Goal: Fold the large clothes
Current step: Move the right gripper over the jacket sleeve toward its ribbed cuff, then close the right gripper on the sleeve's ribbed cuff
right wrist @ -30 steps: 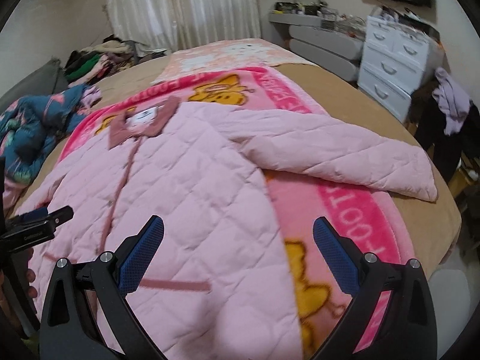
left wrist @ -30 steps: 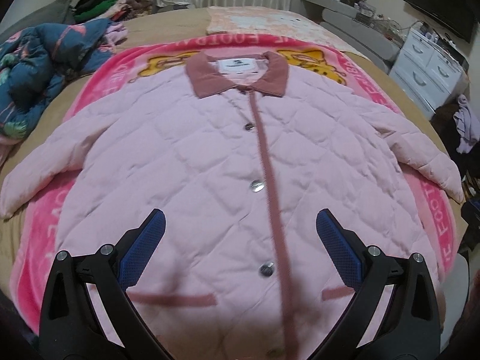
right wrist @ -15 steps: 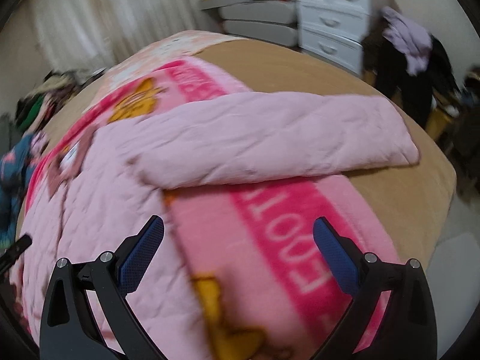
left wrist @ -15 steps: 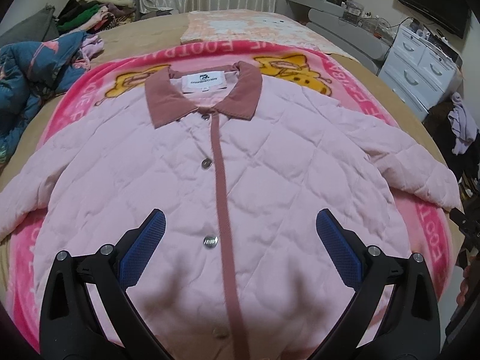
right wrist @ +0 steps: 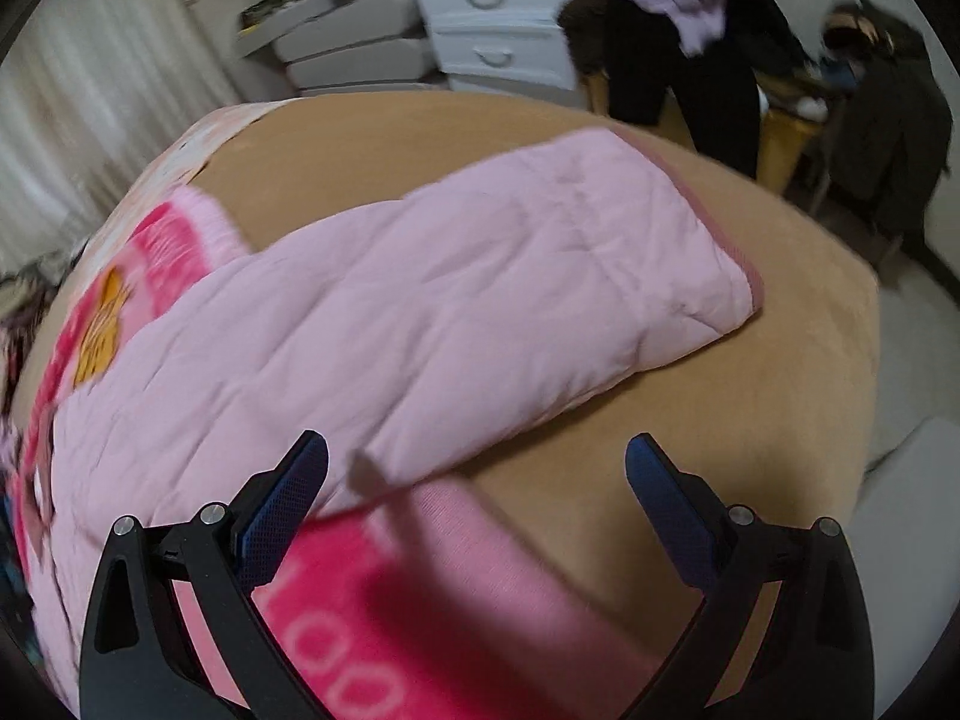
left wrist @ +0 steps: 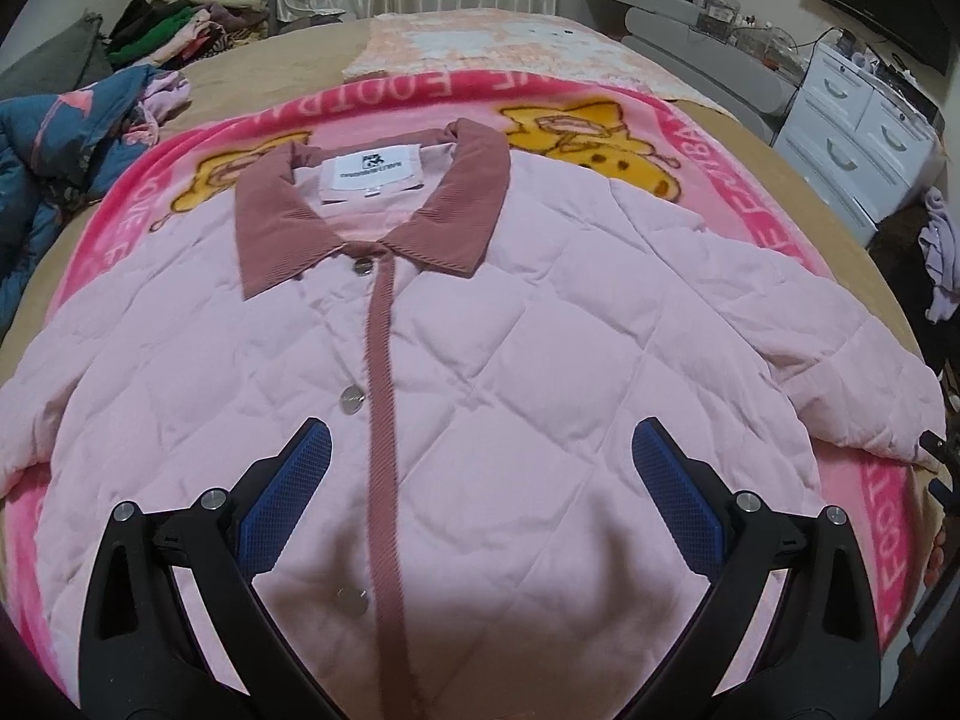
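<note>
A pink quilted jacket (left wrist: 510, 330) with a dusty-rose collar (left wrist: 372, 204) and button placket lies face up, buttoned, spread on a pink cartoon blanket (left wrist: 768, 222). My left gripper (left wrist: 480, 456) is open and empty, hovering over the jacket's chest right of the placket. In the right wrist view the jacket's right sleeve (right wrist: 480, 294) stretches out across the blanket (right wrist: 384, 588) and the tan bed cover (right wrist: 750, 420). My right gripper (right wrist: 477, 462) is open and empty, just above the sleeve's lower edge near the cuff end.
A blue patterned quilt (left wrist: 54, 150) lies at the bed's left. A pile of clothes (left wrist: 180, 30) sits at the far left. White drawers (left wrist: 864, 138) and a grey unit stand right of the bed. Clothes hang over furniture (right wrist: 690, 18) beyond the bed's edge.
My left gripper has moved up the jacket toward the collar and a little right. My right gripper has swung right and forward, from the jacket's body to the right sleeve.
</note>
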Motion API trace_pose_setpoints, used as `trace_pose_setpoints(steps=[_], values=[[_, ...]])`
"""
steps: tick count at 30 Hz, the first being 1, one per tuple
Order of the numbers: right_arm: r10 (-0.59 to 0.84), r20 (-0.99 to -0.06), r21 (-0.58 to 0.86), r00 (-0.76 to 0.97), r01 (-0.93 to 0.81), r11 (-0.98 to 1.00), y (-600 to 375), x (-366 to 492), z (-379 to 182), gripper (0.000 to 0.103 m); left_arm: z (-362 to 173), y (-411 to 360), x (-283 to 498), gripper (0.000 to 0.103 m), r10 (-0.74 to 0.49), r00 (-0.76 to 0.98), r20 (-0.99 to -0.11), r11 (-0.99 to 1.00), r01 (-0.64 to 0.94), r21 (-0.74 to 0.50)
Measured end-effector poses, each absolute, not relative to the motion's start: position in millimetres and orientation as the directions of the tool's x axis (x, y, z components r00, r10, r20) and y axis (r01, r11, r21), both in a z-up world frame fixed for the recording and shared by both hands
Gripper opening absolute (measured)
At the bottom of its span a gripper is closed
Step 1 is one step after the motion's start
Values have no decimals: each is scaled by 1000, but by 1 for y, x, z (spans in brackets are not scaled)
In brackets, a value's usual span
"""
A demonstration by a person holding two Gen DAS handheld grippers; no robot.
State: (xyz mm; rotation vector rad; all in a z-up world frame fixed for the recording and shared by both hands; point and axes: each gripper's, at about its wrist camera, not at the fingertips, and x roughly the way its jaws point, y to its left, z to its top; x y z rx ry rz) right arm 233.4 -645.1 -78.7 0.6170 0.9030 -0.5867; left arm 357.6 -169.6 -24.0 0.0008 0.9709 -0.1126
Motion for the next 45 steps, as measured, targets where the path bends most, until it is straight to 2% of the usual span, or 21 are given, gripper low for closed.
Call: trace_pose_setpoints(steps=[12,15,17,19,22,24,26,28,30,37,45], values=[[-195,-814,387,547,761,520,-705,249,-104,97,-37,-166,369,94,-69,546,-835,997,63,-41],[-193,-808,413,557,768,490,-714,243,-103,86,-35,-163,366,94,-60,553,-831,997,66,-28],[-180,-802,436,569,766,472,-717,233,-102,72,-33,-160,365,94,-57,557,-829,998,66,-24],[-157,-792,480,590,760,439,-719,219,-102,70,-30,-157,364,94,-58,562,-825,998,65,-26],[-159,-788,466,596,744,479,-718,222,-104,65,-28,-152,367,94,-49,569,-821,998,60,-18],[-161,-782,467,602,737,490,-718,224,-104,56,-28,-149,369,94,-56,558,-828,998,60,-27],[-162,-765,471,624,713,520,-718,228,-96,40,-25,-142,370,94,-68,550,-833,997,60,-42],[-172,-735,468,656,674,572,-714,230,-79,29,-20,-137,368,94,-60,557,-828,998,59,-33],[-189,-710,439,679,636,635,-704,234,-57,25,-13,-132,364,94,-54,570,-820,998,59,-25],[-210,-610,320,764,480,817,-651,248,33,23,15,-114,350,94,-77,602,-794,997,55,-55],[-189,-534,212,824,347,914,-579,252,105,23,43,-89,325,94,-88,634,-768,996,53,-71]])
